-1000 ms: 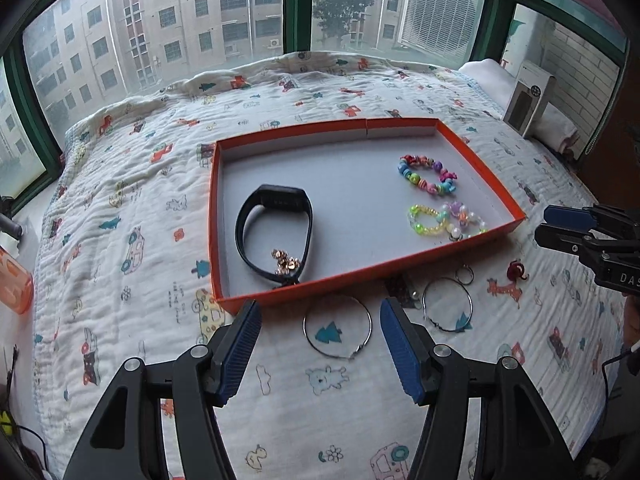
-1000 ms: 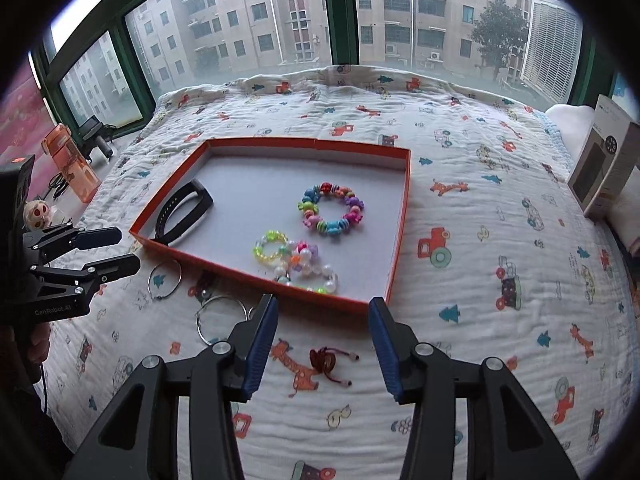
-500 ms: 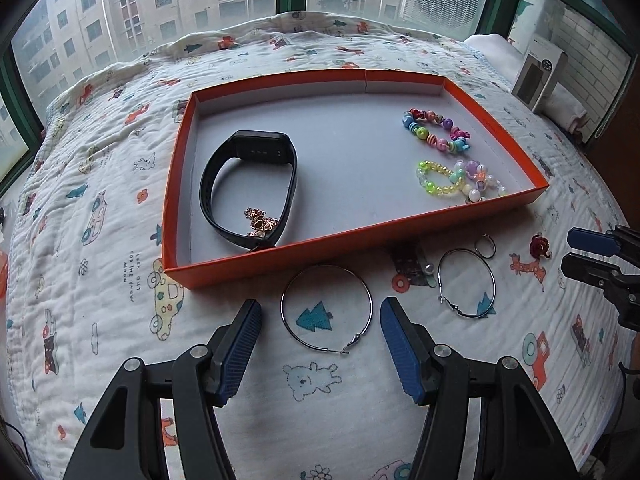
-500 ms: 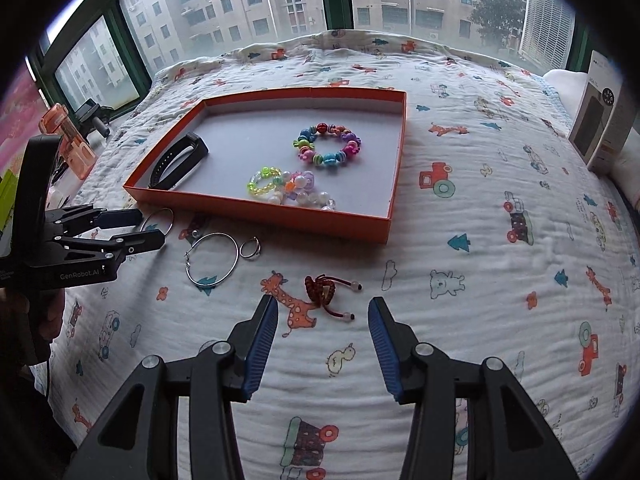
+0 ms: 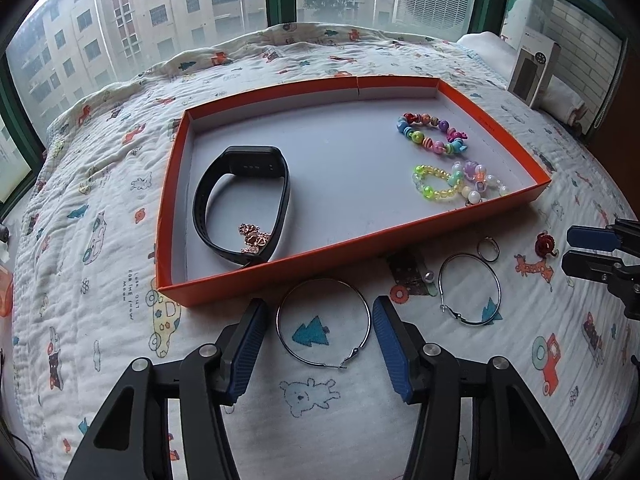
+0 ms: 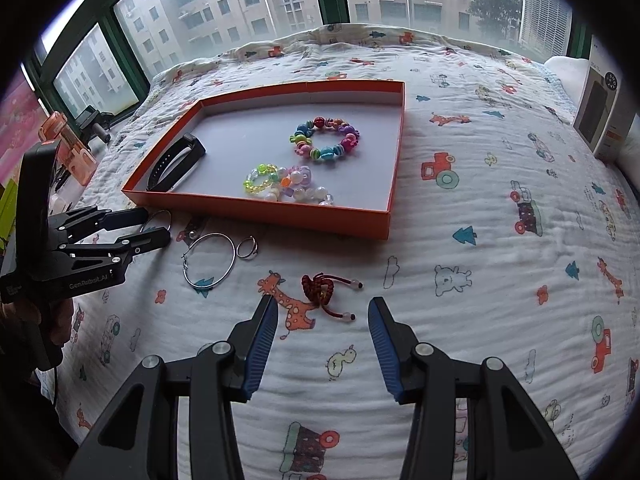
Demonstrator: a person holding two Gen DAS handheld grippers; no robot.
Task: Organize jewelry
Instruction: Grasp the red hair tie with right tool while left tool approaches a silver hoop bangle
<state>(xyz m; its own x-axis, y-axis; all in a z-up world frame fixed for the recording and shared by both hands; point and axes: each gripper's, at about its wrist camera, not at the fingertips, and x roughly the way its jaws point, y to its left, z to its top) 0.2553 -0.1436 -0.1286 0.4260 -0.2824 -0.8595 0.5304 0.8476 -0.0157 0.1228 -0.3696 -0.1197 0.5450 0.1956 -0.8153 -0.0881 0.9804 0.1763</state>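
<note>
patterned quilt (image 5: 120, 200): left gripper (image 5: 320, 320) fingers closing around hoop earring (image 5: 323, 322), untouched; right gripper (image 6: 322, 320) fingers apart, empty.

We see our right gripper (image 6: 322, 316) open above a red knotted charm (image 6: 320, 289) on the printed quilt (image 6: 480, 240). Beyond sits an orange tray (image 6: 280, 212) holding bead bracelets (image 6: 325, 139).

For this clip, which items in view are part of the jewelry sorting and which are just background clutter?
Part of the job:
- orange tray
- large hoop earring between the open left gripper fingers, which have just been closing
- second hoop earring
- small ring
- red knotted cord charm ahead of the open right gripper
- bead bracelets, black band, already in the tray

Lying about:
- grey box
- orange plastic case
</note>
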